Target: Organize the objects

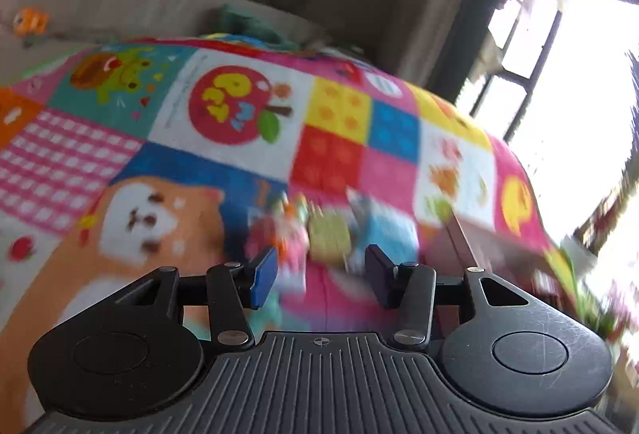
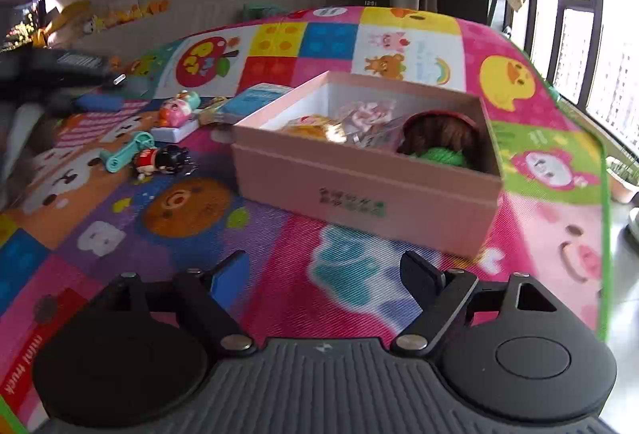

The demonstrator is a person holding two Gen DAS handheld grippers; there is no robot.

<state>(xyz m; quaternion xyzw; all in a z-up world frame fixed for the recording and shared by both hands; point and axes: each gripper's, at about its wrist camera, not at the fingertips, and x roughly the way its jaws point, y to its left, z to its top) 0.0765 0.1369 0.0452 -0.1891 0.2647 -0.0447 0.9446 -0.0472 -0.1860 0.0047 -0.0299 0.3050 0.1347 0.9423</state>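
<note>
Two grippers in view, one per wrist camera, both over a bright patchwork play mat [image 2: 531, 46] on the floor. Right gripper [image 2: 323, 274], bottom centre of its frame: fingers released and spread wide, nothing between them, only mat showing in the gap. Pink box [image 2: 359, 190] lay open at centre frame, beyond the fingers and apart from them. Inside it: a brown-haired doll head [image 2: 439, 134] with something green under it at the right end, and crinkled clear packets [image 2: 367, 122] toward the middle. Loose on the mat, left of the box: a black-and-red figurine [image 2: 163, 160] lying on its side, a teal toy [image 2: 127, 150] just beside it, a pink toy [image 2: 177, 110] on a white base, and a blue packet [image 2: 255, 98] close to the box's left corner.

Left gripper [image 1: 321, 274], bottom centre of its blurred frame: fingers partly apart, gripping nothing. A smeared cluster of small toys [image 1: 319, 234] lay just beyond the tips; contact could not be judged. The box's pink edge [image 1: 463, 238] showed at right.
</note>
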